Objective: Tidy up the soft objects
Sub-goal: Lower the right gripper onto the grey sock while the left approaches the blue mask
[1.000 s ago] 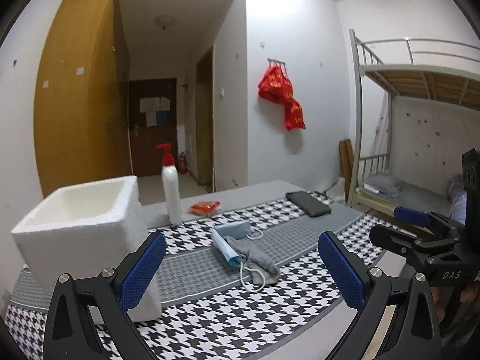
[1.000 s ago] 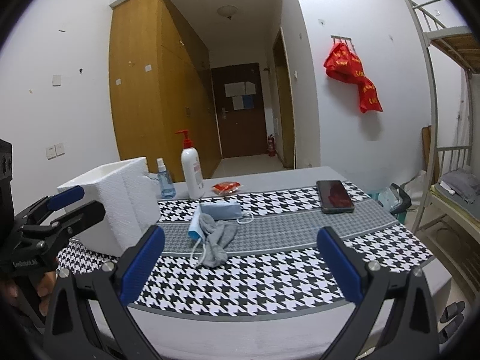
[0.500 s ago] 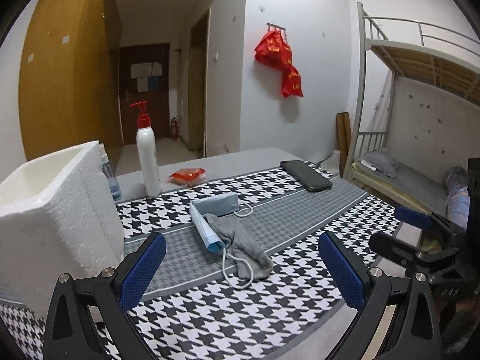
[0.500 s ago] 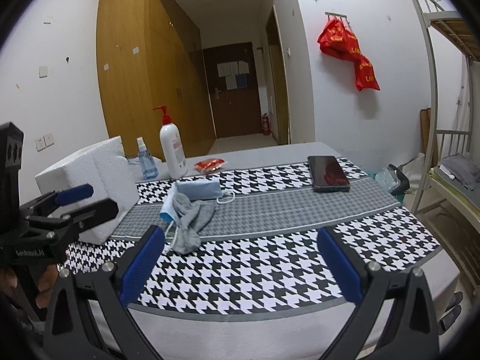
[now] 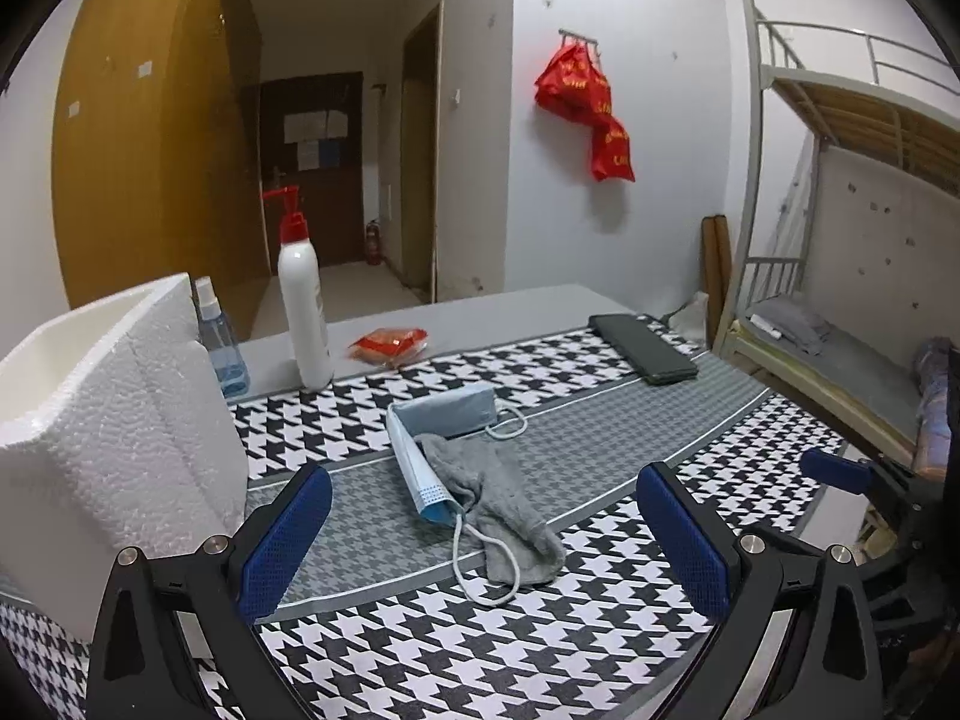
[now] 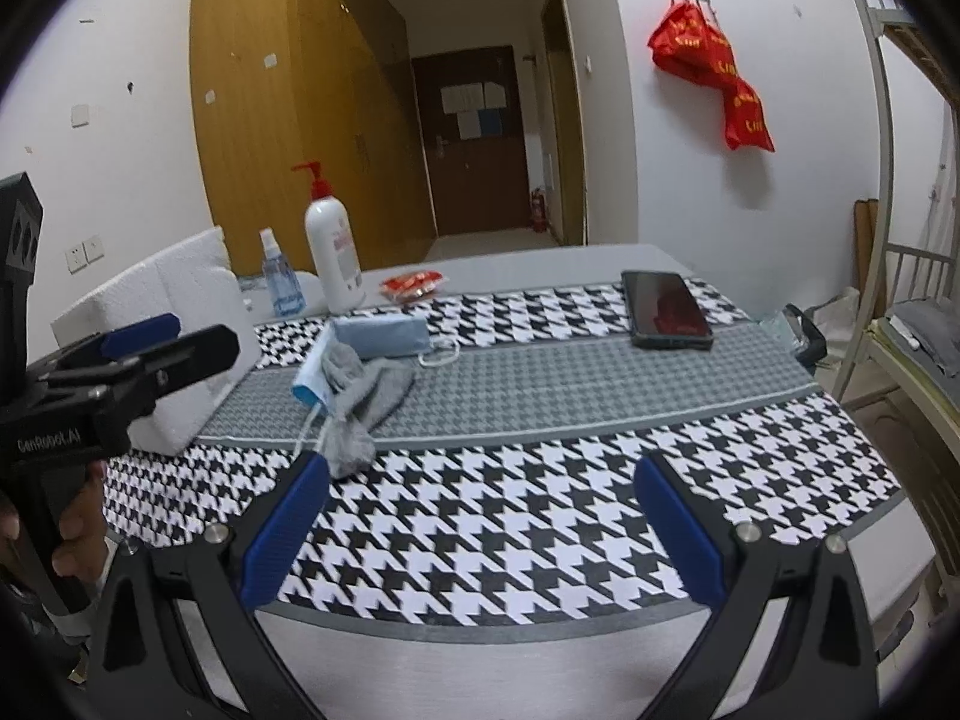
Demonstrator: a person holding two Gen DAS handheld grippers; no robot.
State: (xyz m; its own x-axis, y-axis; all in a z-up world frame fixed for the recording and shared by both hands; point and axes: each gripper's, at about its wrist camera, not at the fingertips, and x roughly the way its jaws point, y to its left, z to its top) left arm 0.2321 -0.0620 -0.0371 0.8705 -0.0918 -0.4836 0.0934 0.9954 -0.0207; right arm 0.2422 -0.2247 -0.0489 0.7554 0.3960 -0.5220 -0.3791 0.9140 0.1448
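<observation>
We hold the left gripper (image 5: 480,540) and the right gripper (image 6: 477,519) above the surface (image 6: 540,528), jaws spread wide, gripping nothing. Ahead between the left jaws: a grey sock (image 5: 498,504) lying over a blue face mask (image 5: 420,468). Left of them: a white foam box (image 5: 114,414), interior hidden.

Both open claws have moved closer to the gray sock (image 5: 498,504) and mask (image 5: 420,456).

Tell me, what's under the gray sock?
Part of the blue mask lies under the sock, and one white ear loop pokes out over the cloth. Anything else under it is covered.
</observation>
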